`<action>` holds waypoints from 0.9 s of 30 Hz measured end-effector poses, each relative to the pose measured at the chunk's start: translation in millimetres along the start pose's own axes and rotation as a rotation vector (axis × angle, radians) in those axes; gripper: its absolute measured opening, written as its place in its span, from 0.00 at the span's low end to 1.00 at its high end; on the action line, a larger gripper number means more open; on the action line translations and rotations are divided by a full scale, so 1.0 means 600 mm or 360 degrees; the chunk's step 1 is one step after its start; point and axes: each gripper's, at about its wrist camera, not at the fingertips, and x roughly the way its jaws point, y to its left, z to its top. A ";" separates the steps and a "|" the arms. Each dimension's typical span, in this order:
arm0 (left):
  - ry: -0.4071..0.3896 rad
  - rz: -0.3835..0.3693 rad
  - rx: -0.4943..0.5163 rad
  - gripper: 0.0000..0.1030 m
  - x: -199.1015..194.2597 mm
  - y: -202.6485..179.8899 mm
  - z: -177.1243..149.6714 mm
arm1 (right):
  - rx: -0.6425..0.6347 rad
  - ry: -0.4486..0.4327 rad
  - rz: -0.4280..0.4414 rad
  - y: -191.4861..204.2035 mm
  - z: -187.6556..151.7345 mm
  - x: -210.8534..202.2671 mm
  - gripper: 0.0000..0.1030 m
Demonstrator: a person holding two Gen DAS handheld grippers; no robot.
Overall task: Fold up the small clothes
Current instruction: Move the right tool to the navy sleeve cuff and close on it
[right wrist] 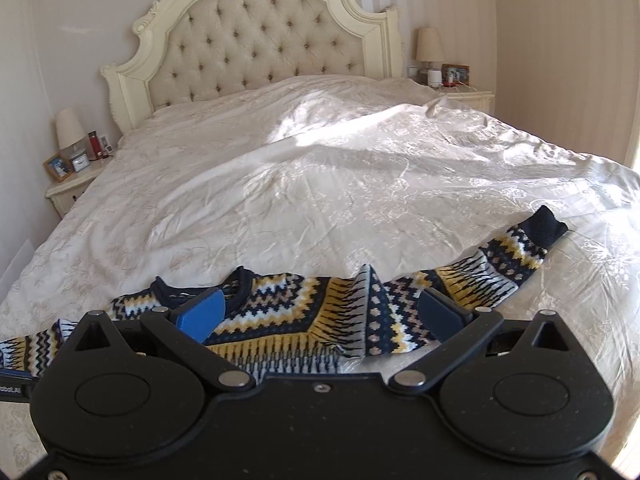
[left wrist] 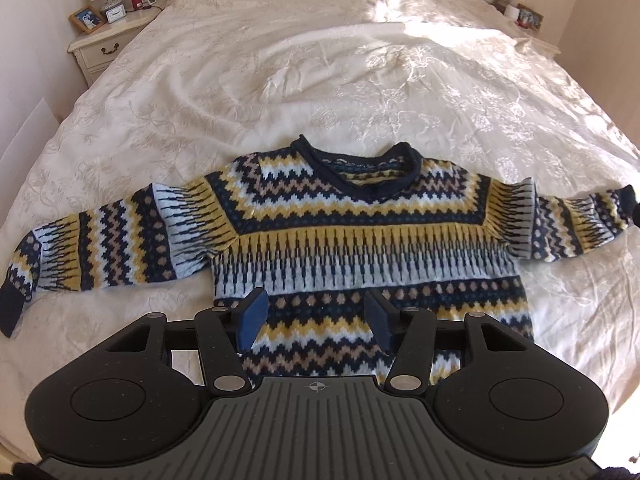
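My left gripper (left wrist: pixel 316 322) points toward twelve o'clock, jaws spread wide and holding nothing. My right gripper (right wrist: pixel 320 316) points likewise, jaws equally wide apart, empty.

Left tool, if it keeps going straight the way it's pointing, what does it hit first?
Probably the patterned sweater: the open left tool points at its lower body, spread flat on the bed. Depth is unclear.

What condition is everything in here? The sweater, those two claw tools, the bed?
Sweater: unfolded, flat on the bed, front up, sleeves spread to each side.
Right sleeve: stretched out, with a raised crease near the shoulder.
Left gripper: open, empty, over the sweater's lower body.
Right gripper: open, empty, near the right shoulder.
Bedspread: wrinkled, partly sunlit.
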 end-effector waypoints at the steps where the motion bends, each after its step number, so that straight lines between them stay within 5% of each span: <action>1: -0.0003 -0.0002 -0.0006 0.51 0.003 -0.004 0.003 | 0.0003 0.0023 -0.0026 -0.012 0.003 0.010 0.99; 7: 0.0017 0.0046 -0.0031 0.51 0.012 -0.040 0.005 | 0.0009 0.0094 -0.0084 -0.110 0.029 0.066 0.98; 12: 0.0049 0.0076 -0.0205 0.51 0.008 -0.068 -0.005 | 0.0049 0.0192 -0.0048 -0.209 0.056 0.124 0.81; 27: 0.0105 0.0199 -0.0420 0.51 0.008 -0.173 -0.028 | -0.0010 0.0309 -0.0265 -0.474 0.140 0.281 0.77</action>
